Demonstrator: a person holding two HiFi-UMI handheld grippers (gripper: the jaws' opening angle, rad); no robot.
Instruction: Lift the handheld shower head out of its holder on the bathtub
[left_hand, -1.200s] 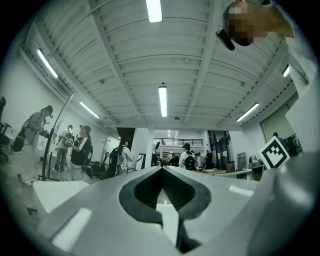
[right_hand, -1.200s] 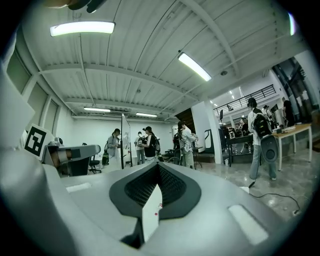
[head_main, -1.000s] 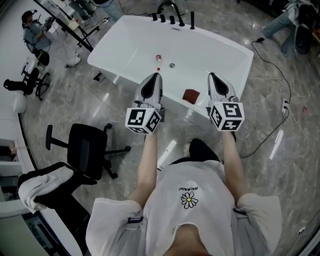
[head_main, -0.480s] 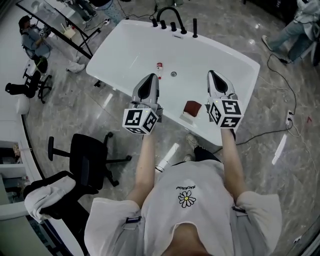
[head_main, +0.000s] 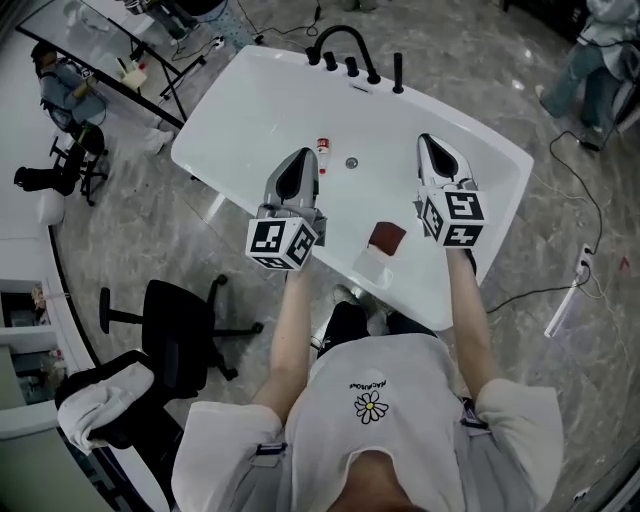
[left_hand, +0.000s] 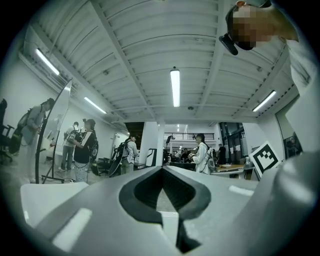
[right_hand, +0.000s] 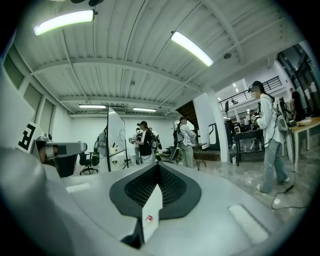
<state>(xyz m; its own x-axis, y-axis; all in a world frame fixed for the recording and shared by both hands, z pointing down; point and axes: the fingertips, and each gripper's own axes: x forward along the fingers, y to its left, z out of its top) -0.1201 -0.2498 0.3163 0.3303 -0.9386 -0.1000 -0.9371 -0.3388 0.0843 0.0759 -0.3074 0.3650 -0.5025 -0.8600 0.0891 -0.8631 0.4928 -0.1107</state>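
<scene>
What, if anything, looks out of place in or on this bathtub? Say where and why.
A small red-and-white bottle sits on the bathtub floor beside the drain, an odd spot for it. A dark red pad rests by the near rim. Nothing looks spilled or broken.

There is one white bathtub (head_main: 250, 110), one small red-capped white bottle (head_main: 322, 148) and one dark red square pad (head_main: 386, 237). Two grey grippers show, the left gripper (head_main: 300, 156) and the right gripper (head_main: 428, 141). There is one black swivel chair (head_main: 175, 315).
</scene>
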